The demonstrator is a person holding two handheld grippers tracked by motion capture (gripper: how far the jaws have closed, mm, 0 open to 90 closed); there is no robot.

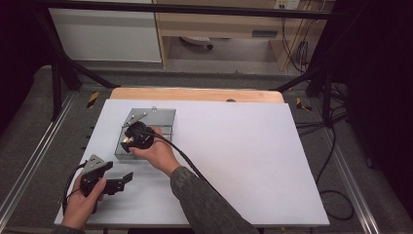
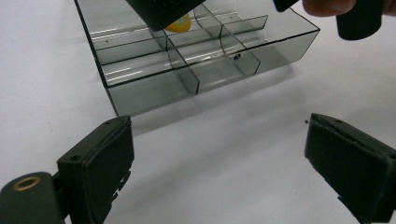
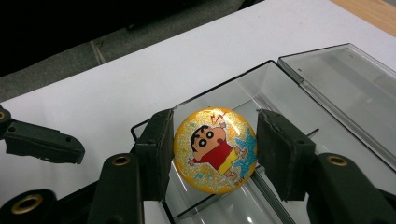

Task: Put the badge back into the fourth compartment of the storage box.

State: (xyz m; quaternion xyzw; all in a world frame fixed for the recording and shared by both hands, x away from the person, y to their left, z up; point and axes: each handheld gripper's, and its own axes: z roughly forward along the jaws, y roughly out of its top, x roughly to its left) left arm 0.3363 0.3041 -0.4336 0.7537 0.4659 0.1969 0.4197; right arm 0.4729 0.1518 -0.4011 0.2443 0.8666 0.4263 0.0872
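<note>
**Setting the badge into its compartment**

Right gripper (image 3: 211, 149) has its two black jaws clamped on the round yellow glitter badge with a cartoon boy (image 3: 215, 148), holding it by its rim just over a corner compartment of the smoky clear plastic divider box (image 3: 289, 79). To place it well, I would lower it until the badge sits inside the dividers, keep it level, then release gently (a tilted badge could catch on a wall). Its hinged lid (image 3: 345, 88) lies open behind, out of the way. Left gripper (image 2: 219, 158) waits with jaws wide apart and empty over the white table sheet (image 2: 224, 135), near the box front, ready to steady it.
</note>
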